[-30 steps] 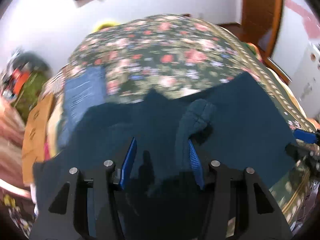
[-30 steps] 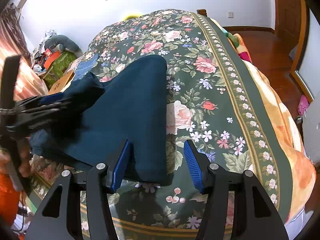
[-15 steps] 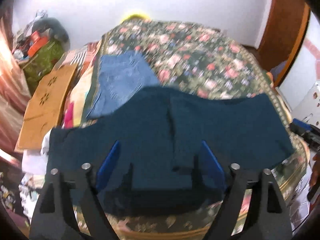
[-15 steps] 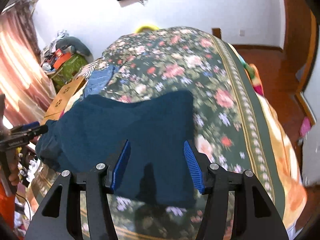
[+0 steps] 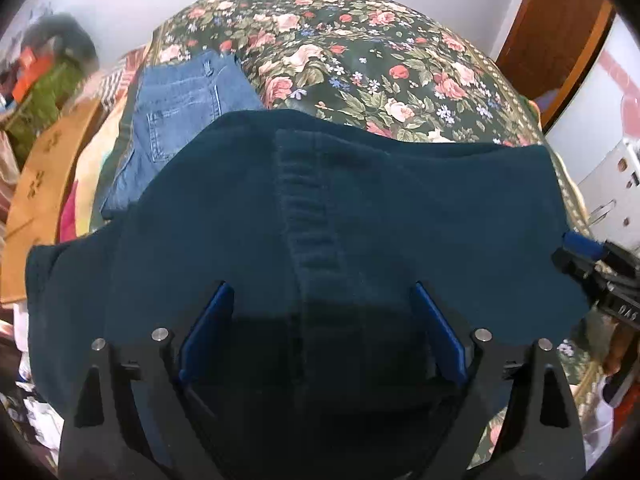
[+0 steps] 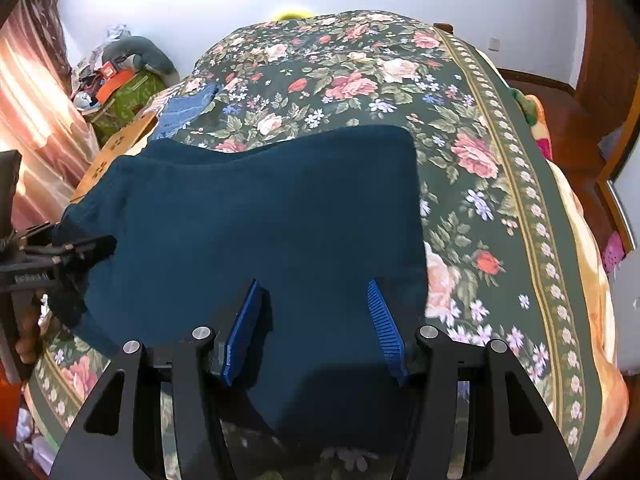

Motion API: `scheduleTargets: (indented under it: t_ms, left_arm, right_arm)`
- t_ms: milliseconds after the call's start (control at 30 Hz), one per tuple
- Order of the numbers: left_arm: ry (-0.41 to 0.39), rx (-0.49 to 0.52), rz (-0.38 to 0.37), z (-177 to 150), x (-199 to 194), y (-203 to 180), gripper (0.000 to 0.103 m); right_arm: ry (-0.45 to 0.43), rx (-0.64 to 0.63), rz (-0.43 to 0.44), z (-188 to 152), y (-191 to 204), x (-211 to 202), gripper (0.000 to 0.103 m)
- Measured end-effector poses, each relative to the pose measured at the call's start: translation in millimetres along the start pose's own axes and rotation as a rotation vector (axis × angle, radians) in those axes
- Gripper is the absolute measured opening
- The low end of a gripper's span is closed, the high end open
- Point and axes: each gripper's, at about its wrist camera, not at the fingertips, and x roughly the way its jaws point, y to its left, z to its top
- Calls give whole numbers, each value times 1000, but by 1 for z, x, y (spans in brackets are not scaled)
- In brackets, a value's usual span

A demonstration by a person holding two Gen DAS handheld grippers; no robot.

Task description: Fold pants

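Directly beneath the left gripper, whose jaws are opening with nothing pinched, dark teal pants lie flat on the floral bedspread. Their long axis runs sideways toward the right gripper, half-open, empty, above the far end.

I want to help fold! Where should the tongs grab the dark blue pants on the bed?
Probably at the straight right end of the dark blue pants, by its near corner, coming down from above. The cloth lies flat on the flowered bedspread, and that end is a clean free edge to lift and carry over.
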Motion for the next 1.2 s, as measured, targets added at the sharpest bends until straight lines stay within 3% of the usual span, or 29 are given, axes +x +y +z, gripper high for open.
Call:
scheduleTargets:
  t_ms: [233, 467, 700, 833, 933, 1033, 1100, 1200]
  left_arm:
    - [-94, -73, -70, -19, -55, 27, 91]
    - [-227, -225, 71, -42, -122, 110, 94]
    - [-129, -487, 97, -100, -121, 208, 94]
    - [-57, -650, 7, -138, -102, 238, 94]
    - [5, -737, -68, -156, -81, 252, 94]
    - [54, -791, -183, -163, -58, 253, 94]
    - [91, -806, -278, -164, -41, 250, 94]
    - [130, -840, -348, -159, -19, 246, 94]
  right_arm:
    - [3, 14, -50, 7, 12, -23, 52]
    - [-87, -57, -22, 25, 56, -44, 52]
    - [-110, -176, 83, 36, 129, -36, 52]
    - [-74, -265, 132, 34, 173, -10, 52]
    - [-22, -340, 103, 30, 192, 15, 52]
    - [53, -338, 114, 24, 194, 37, 52]
    - [54, -315, 135, 24, 187, 39, 53]
    - [63, -289, 142, 26, 179, 38, 57]
